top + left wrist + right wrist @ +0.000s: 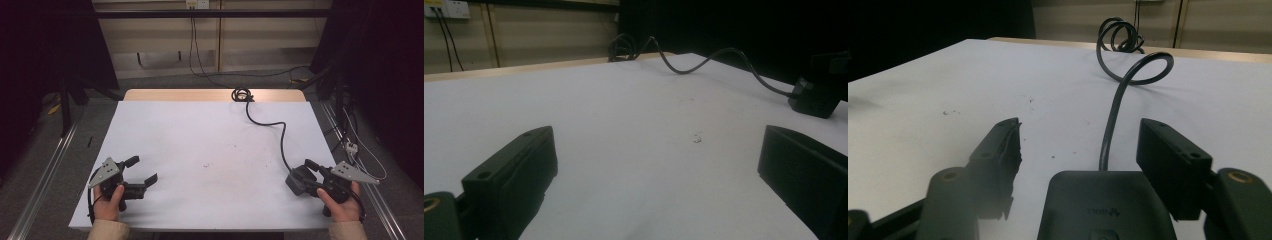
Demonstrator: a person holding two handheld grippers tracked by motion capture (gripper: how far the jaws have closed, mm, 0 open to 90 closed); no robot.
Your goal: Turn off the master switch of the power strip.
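Observation:
A black power adapter (298, 180) lies on the white table (200, 135) near the right front corner. Its black cable (281, 135) runs away to a coil (242, 94) at the far edge. My right gripper (302, 177) is open, one jaw on each side of the adapter. In the right gripper view the adapter (1103, 205) lies between the jaws, with a clear gap on the left side. My left gripper (143, 170) stands open near the left front corner, holding nothing. The left gripper view shows the adapter (816, 97) far off at the right.
A few small dark specks (206, 164) mark the middle of the table. A wooden strip (175, 95) runs along the far edge. Metal rails (47, 170) flank the table on the floor. Loose wires and a white plug (351, 147) lie right of the table.

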